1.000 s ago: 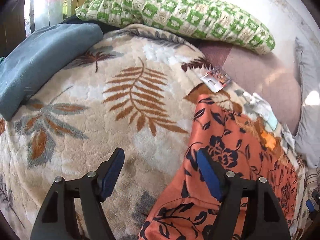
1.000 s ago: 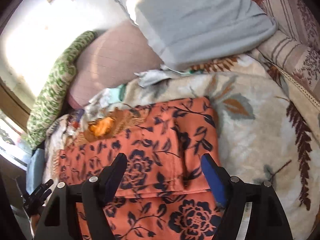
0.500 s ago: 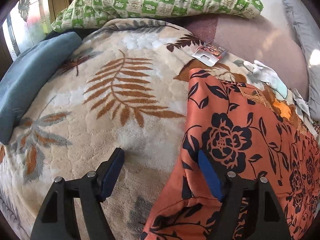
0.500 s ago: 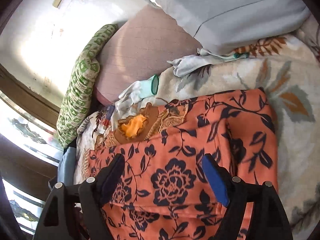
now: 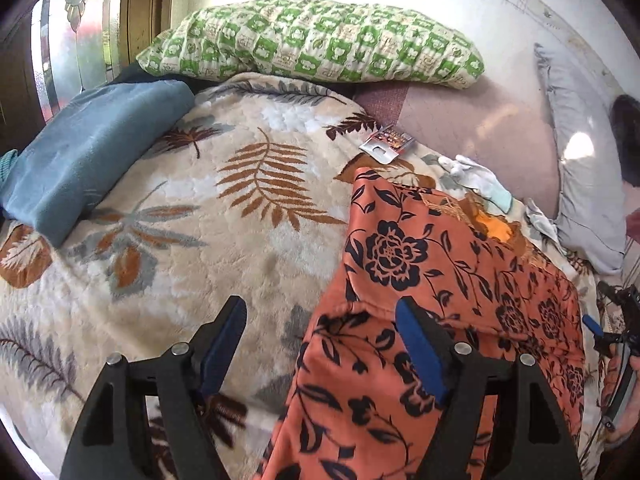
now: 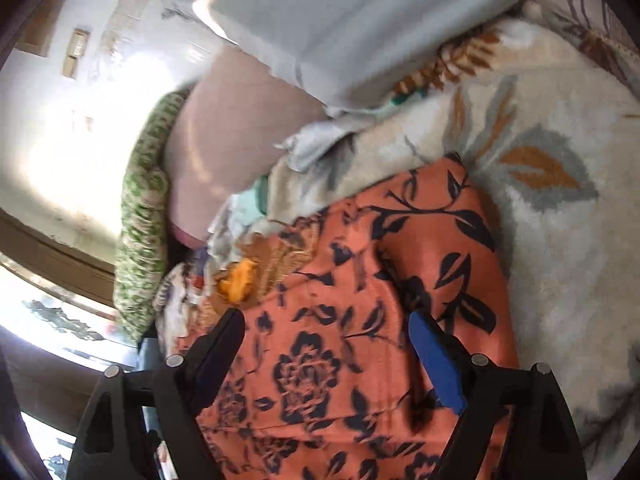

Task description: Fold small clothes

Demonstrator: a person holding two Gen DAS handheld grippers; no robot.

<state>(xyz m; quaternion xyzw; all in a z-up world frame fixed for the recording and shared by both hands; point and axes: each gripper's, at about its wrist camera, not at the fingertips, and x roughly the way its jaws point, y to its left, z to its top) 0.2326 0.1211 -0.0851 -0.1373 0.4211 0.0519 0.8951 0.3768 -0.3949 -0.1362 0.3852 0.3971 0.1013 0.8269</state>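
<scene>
An orange garment with black flowers (image 5: pixel 420 248) lies folded on a cream leaf-patterned blanket (image 5: pixel 240 232). My left gripper (image 5: pixel 320 320) hangs open over the garment's left edge; the cloth passes under its right finger, and neither pad presses on it. My right gripper (image 6: pixel 326 328) is over the same garment (image 6: pixel 360 280) near its right side. Its jaws are opening, with the cloth below and between them, unpinched. It also shows at the far right edge of the left wrist view (image 5: pixel 612 332). A mustard patterned cloth with an orange patch (image 6: pixel 240 276) peeks from under the garment's far edge.
A green checked pillow (image 5: pixel 320 52) and a pink mattress cover lie at the head of the bed. A folded blue blanket (image 5: pixel 88 148) sits left, a grey pillow (image 5: pixel 580 168) right. A small packet (image 5: pixel 386 142) and pale gloves (image 5: pixel 476 176) lie beyond the garment.
The left gripper has drawn back and risen, so more of the garment's fold shows. The right gripper has rolled, sunk closer to the orange cloth, and spread its jaws wider.
</scene>
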